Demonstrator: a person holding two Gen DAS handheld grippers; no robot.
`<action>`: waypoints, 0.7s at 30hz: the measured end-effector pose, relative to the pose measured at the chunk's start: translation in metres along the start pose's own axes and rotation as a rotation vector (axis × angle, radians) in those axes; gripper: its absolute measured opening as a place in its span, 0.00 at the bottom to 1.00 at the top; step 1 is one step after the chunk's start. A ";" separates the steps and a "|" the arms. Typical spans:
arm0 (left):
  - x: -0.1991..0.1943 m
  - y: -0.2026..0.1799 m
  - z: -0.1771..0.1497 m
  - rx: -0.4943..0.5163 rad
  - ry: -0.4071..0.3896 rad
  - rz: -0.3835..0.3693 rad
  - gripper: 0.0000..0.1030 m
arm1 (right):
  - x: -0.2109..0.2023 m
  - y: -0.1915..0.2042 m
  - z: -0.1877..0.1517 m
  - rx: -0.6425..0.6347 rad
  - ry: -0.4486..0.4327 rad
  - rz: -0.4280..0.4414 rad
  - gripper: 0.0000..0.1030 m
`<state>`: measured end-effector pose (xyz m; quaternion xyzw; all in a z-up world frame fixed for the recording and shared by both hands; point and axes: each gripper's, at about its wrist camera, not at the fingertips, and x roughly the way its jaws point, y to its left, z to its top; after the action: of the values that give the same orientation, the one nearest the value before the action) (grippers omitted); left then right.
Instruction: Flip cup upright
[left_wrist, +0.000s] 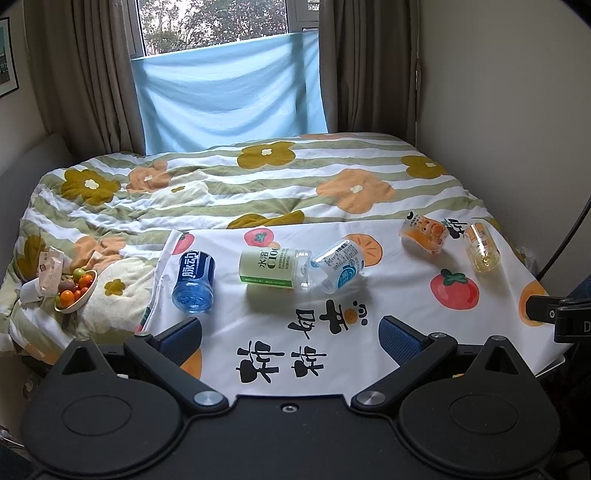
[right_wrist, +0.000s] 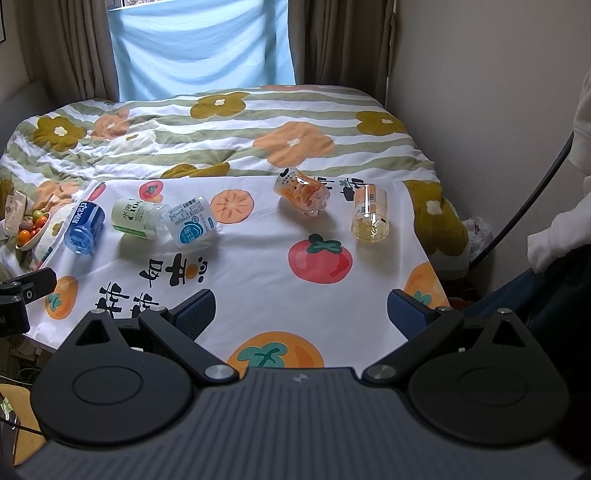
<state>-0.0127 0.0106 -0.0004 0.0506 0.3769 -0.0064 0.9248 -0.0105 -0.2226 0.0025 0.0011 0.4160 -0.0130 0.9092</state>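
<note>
Several cut-bottle cups lie on their sides on a fruit-print cloth (left_wrist: 388, 295) (right_wrist: 258, 266). From left: a blue cup (left_wrist: 194, 282) (right_wrist: 84, 229), a green-labelled cup (left_wrist: 271, 267) (right_wrist: 138, 219) touching a clear blue-white cup (left_wrist: 338, 266) (right_wrist: 190, 221), an orange cup (left_wrist: 424, 230) (right_wrist: 303, 194), and a yellow cup (left_wrist: 482, 247) (right_wrist: 370, 214). My left gripper (left_wrist: 290, 338) is open and empty, near the cloth's front edge, short of the cups. My right gripper (right_wrist: 301, 315) is open and empty, also short of them.
A bowl of small fruit (left_wrist: 75, 291) (right_wrist: 31, 230) and a packet (left_wrist: 50, 271) sit on the flowered quilt (left_wrist: 221, 184) at the left. A wall (left_wrist: 517, 110) runs along the right. Curtains and a window are behind. A person's sleeve (right_wrist: 565, 206) is at the right.
</note>
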 end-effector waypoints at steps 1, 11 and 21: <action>0.000 0.000 0.000 0.000 0.000 -0.001 1.00 | -0.004 0.002 -0.001 0.000 0.000 0.000 1.00; 0.000 0.001 0.000 0.001 -0.001 -0.001 1.00 | -0.003 0.001 -0.001 0.001 -0.001 0.002 1.00; -0.003 0.006 -0.001 0.001 0.004 0.001 1.00 | -0.001 -0.001 0.001 0.004 -0.001 0.007 1.00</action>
<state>-0.0154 0.0165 0.0014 0.0513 0.3785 -0.0058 0.9242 -0.0104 -0.2234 0.0039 0.0045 0.4157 -0.0109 0.9094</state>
